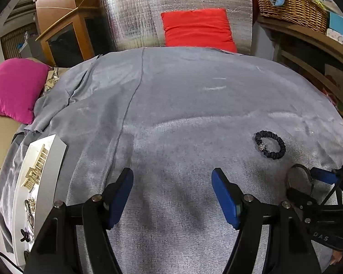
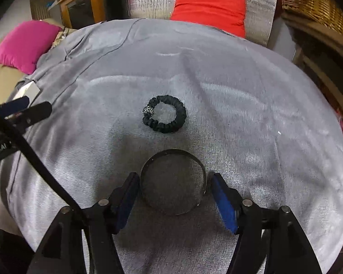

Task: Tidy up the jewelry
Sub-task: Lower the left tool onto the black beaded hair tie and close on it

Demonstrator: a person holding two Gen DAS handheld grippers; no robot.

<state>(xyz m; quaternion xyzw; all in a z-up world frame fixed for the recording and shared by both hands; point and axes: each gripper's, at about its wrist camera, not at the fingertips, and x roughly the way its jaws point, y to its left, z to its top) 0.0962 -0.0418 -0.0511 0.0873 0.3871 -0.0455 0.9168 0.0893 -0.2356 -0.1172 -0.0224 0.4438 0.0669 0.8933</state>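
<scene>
Surface: a bed or couch covered by a grey cloth (image 2: 240,105), slightly creased, with a seam running down its left part. Lying directly on the cloth: a black scrunchie (image 2: 164,117) with a small sparkly bead, near the middle; a dark round bangle (image 2: 173,182), flat on the cloth just on the near side of the scrunchie and apart from it; a white tray (image 1: 54,150) at the left edge, holding a gold comb-like piece (image 1: 35,171) and other small jewelry too small to identify.

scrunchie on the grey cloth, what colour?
Black scrunchie, with a small sparkly silver bead; clearest in the right wrist view.
</scene>
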